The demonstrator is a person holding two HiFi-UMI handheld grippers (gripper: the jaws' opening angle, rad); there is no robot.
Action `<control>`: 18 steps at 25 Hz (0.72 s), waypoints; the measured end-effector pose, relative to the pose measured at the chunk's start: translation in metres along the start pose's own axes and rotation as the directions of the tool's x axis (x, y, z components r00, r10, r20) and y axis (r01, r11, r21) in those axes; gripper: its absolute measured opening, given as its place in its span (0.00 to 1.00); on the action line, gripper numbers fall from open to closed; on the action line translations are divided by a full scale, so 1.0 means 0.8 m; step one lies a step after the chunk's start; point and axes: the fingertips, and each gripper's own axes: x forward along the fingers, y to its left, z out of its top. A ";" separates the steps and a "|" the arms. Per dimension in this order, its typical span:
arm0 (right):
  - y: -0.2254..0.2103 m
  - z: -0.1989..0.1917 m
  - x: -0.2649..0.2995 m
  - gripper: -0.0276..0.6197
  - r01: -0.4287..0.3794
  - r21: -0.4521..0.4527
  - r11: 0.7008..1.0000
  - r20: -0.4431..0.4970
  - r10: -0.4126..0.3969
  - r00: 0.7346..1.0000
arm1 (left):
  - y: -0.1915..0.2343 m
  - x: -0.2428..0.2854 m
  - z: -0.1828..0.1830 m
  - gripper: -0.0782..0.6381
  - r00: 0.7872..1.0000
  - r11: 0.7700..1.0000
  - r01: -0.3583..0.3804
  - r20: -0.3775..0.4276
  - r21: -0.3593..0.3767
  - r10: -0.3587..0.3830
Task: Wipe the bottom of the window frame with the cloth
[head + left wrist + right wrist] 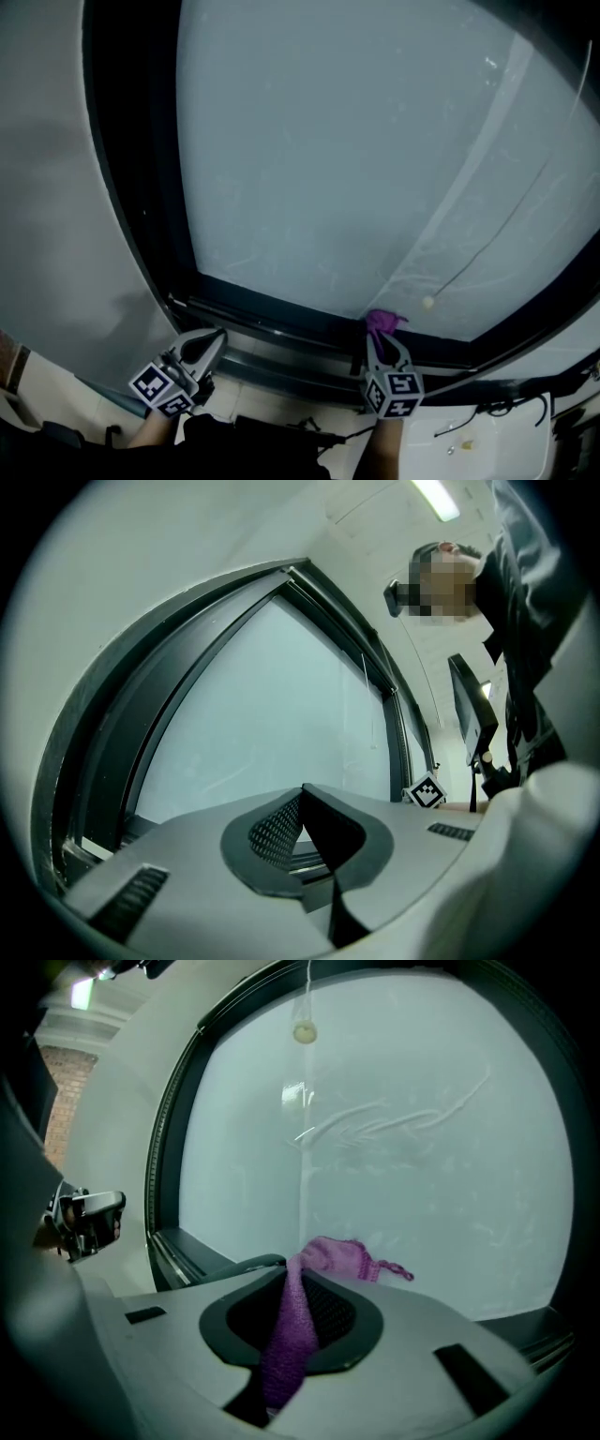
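Note:
A dark window frame surrounds a pale frosted pane; its bottom rail runs from lower left to lower right. My right gripper is shut on a purple cloth, whose bunched end sticks out past the jaw tips against the bottom rail and the glass. In the right gripper view the purple cloth runs up between the closed jaws of the right gripper and flops over to the right. My left gripper hovers just below the rail's left part, jaws together with nothing in them; it appears as left gripper.
A small pale bead hangs on a cord in front of the glass, right of the cloth. A white sill with dark cables lies at lower right. A grey wall flanks the frame's left side.

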 end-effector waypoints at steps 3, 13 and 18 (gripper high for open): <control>0.005 -0.006 -0.002 0.13 -0.004 -0.007 1.000 0.009 0.004 1.000 | -0.002 -0.001 -0.001 0.10 1.000 1.000 0.003 0.000 -0.005 -0.003; 0.017 -0.019 -0.008 0.13 0.008 -0.064 0.998 0.032 -0.006 0.999 | 0.000 -0.009 -0.001 0.10 1.000 1.000 0.011 -0.025 -0.011 -0.011; 0.028 -0.048 -0.017 0.13 0.034 -0.045 0.998 0.027 -0.033 0.999 | 0.002 -0.009 0.000 0.10 0.999 0.999 0.039 -0.029 -0.004 -0.039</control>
